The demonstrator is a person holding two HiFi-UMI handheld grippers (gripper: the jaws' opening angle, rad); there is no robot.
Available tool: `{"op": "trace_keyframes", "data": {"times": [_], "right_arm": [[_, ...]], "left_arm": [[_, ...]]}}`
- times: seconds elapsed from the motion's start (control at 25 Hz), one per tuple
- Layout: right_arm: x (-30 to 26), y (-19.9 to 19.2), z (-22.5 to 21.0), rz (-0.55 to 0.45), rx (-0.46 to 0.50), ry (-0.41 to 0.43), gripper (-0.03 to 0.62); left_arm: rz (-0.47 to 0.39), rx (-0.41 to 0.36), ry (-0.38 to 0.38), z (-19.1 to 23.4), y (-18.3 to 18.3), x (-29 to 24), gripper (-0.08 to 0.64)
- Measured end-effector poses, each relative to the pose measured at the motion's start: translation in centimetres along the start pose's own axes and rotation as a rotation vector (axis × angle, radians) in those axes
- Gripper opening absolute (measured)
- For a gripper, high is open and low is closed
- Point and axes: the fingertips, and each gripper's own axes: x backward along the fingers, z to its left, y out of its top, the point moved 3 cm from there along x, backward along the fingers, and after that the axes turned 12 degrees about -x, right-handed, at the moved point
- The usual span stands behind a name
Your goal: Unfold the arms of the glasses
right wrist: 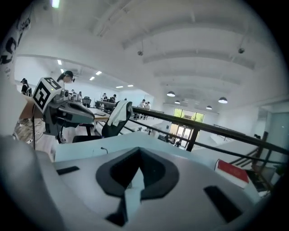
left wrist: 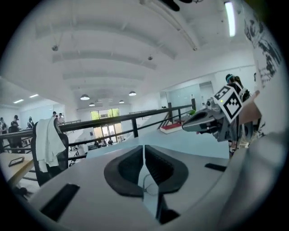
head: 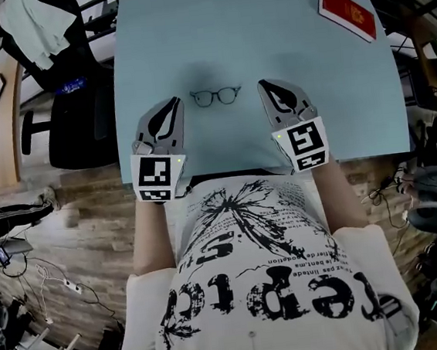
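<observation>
On the pale blue table [head: 187, 26], the glasses [head: 216, 96] sit near the near edge, straight ahead of the person at 12 o'clock, lenses facing up toward the head view. Their thin dark frame lies untouched, and whether the arms are folded or spread cannot be told from this height.

The left gripper [head: 174, 99] hangs at about 8 o'clock from the glasses, near them but apart. The right gripper [head: 263, 85] hangs at about 4 o'clock, equally apart. Both point toward the far side of the table, with their marker cubes close to the person's printed T-shirt [head: 261, 282].

The left gripper view shows its dark padded jaws pressed together at the tips [left wrist: 144, 151], clenched on nothing. The right gripper [left wrist: 203, 119] appears there at 2 o'clock, held above the table. The right gripper view shows the same of its own jaws, tips meeting [right wrist: 139, 153] with nothing between them. The left gripper [right wrist: 67, 113] appears there at 10 o'clock.

A red book [head: 347, 12] lies at about 2 o'clock from the glasses, well apart, by the table's far right corner. It also shows in the left gripper view [left wrist: 171, 127] and the right gripper view [right wrist: 232, 171]. A black chair [head: 73, 123] stands off the table's left edge at 9 o'clock, and a white garment [head: 32, 23] hangs beyond it at 10 o'clock.
</observation>
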Motion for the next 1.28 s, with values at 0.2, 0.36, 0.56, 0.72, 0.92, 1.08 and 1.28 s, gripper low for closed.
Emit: {"op": "trace_keyframes", "data": {"times": [0.2,0.36,0.56,0.72,0.92,1.08,1.28], "right_arm": [[2.1,2.9,-0.3,-0.152,-0.035,-0.009,0.011],[2.7,3.7,-0.2,-0.197,-0.049,-0.014,0.009],[2.5,3.6,0.2,-0.195,-0.034,-0.009,0.009],[2.1,3.4,0.3,-0.181,-0.041,-0.006,0.008],[1.8,3.2,-0.1,-0.176,-0.045,-0.013,0.008],[1.5,3.0,-0.2,-0.173,-0.052,-0.017,0.008],[1.4,2.7,-0.1,-0.169,-0.048,-0.023,0.008]], "left_arm": [[-0.158,-0.012,0.074,0.4,4.3,1.7,0.026],[-0.209,-0.003,0.091,0.5,5.8,2.2,0.025],[-0.209,0.011,0.103,0.8,5.1,2.1,0.02],[-0.204,0.024,0.097,1.0,5.0,1.9,0.018],[-0.192,0.009,0.085,0.7,4.9,1.4,0.018],[-0.185,0.018,0.09,1.0,4.5,1.1,0.018],[-0.176,0.043,0.106,1.3,4.0,1.1,0.018]]}}
